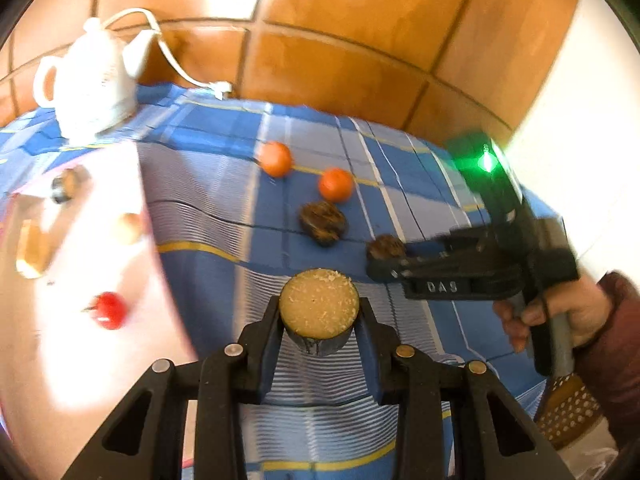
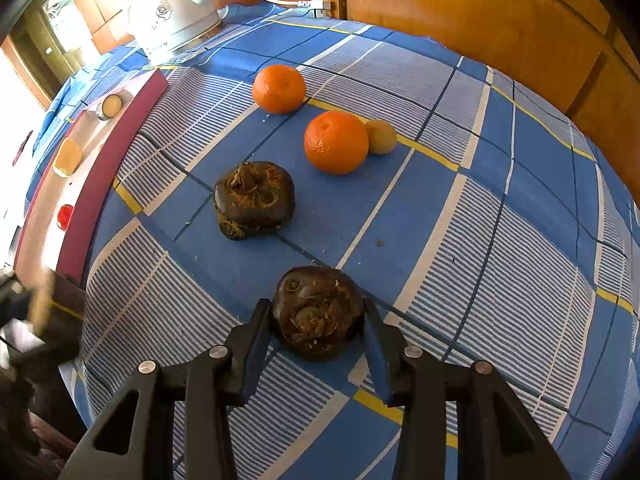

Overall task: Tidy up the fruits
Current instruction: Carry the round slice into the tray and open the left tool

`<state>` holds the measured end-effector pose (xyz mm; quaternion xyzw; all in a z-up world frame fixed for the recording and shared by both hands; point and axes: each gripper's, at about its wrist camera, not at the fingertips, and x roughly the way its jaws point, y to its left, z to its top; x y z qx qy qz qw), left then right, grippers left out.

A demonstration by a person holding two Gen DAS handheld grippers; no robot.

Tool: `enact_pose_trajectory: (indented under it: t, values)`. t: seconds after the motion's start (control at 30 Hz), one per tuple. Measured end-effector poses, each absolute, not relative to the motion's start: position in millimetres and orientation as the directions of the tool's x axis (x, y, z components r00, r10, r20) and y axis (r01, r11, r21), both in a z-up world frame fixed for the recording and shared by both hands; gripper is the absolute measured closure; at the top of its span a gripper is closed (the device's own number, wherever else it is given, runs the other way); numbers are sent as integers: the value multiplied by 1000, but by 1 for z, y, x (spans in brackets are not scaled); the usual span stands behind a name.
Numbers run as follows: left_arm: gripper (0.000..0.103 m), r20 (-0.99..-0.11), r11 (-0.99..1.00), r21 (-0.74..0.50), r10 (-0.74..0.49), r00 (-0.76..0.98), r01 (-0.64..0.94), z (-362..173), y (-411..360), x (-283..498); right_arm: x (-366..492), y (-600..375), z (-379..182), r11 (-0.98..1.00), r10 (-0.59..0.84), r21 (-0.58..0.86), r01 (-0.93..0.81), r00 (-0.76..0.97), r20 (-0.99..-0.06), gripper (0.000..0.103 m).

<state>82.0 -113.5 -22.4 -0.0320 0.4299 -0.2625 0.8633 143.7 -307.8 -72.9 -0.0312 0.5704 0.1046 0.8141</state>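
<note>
My left gripper (image 1: 320, 314) is shut on a round cut piece with a pale tan face and dark skin (image 1: 319, 308), held above the blue checked cloth. My right gripper (image 2: 318, 318) has its fingers around a dark brown water chestnut (image 2: 318, 314) on the cloth; it shows from the side in the left wrist view (image 1: 386, 250). A second water chestnut (image 2: 254, 200), two oranges (image 2: 279, 89) (image 2: 335, 142) and a small yellowish fruit (image 2: 381, 137) lie farther out. A white tray (image 1: 80, 340) on the left holds a red fruit (image 1: 109, 310) and cut pieces.
A white electric kettle (image 2: 176, 8) with its cord and plug stands at the far left corner. The tray shows a dark red side wall (image 2: 104, 176) in the right wrist view. Wooden panels stand behind the table. The cloth edge drops off at right.
</note>
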Motion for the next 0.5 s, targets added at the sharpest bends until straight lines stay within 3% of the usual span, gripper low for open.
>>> enact_pose_trajectory:
  t: [0.5]
  values:
    - [68, -722, 958, -280, -247, 646, 53, -20, 41, 92, 138, -291, -77, 974, 103, 22, -227, 349, -932, 59]
